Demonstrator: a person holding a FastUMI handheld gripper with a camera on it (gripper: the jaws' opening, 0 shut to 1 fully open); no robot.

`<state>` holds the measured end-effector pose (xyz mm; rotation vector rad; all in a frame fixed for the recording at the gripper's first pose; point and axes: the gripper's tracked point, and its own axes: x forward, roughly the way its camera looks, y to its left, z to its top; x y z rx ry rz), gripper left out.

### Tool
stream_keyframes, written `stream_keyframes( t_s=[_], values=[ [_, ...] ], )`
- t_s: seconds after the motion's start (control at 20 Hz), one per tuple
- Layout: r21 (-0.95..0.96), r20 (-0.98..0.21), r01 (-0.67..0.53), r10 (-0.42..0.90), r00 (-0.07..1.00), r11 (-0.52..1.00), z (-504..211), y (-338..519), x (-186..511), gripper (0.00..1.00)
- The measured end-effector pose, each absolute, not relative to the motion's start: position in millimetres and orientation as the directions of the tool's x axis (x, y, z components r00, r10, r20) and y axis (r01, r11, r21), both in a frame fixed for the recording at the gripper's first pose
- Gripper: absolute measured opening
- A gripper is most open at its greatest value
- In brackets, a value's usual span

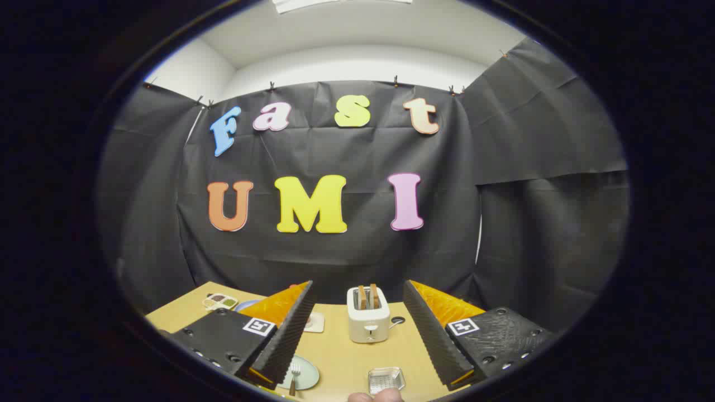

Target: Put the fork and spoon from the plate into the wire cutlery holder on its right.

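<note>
My gripper (357, 298) is open, held high above the wooden table (341, 357), with nothing between its fingers. Far below, a pale plate (304, 375) lies beside the left finger, partly hidden by it. A fork (294, 375) rests on the plate with its tines pointing away from me; no spoon can be made out. To the right of the plate stands the small wire cutlery holder (385, 379), seen from above and looking empty.
A white toaster (368, 321) with two slices in it stands further back, between the fingers. A small white coaster-like square (314, 322) lies left of it. A divided dish (220, 301) sits at the far left. A person's fingertips (375, 396) show just in front of the holder.
</note>
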<state>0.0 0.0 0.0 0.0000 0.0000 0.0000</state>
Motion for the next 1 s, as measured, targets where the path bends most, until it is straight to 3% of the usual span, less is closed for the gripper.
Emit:
stream_keyframes(
  t_s=[1.0],
  values=[
    [-0.001,-0.055,-0.071,0.071,0.996,0.997,-16,44,0,0.96]
  ],
)
